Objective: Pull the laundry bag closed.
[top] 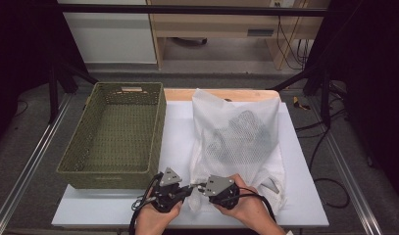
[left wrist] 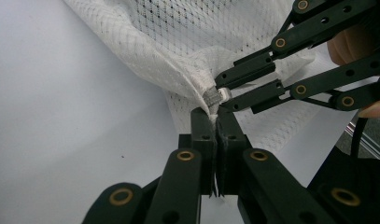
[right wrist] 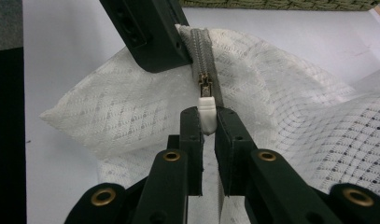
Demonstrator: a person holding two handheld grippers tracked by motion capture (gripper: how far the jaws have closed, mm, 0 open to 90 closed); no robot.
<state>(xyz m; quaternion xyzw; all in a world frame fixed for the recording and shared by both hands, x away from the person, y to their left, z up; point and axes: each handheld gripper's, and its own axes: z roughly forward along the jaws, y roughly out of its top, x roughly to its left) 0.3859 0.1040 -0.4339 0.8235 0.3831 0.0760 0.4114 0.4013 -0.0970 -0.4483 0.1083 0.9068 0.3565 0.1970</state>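
A white mesh laundry bag (top: 236,132) with dark clothing inside lies on the white table (top: 305,196). At its near left corner both grippers meet. My left gripper (top: 188,189) (left wrist: 214,116) is shut on the bag's fabric (left wrist: 169,46) at the end of the grey zipper (right wrist: 204,51). From the right, my right gripper (top: 201,186) (right wrist: 207,119) is shut on the white zipper pull (right wrist: 206,114) (left wrist: 216,96). The slider sits close to the left gripper's jaw, which comes in from the top of the right gripper view.
A green woven basket (top: 113,171) stands empty on the table's left half, its near wall just beyond my left hand. Bare table lies to the right of the bag and along the front edge. Cables trail on the floor at the right.
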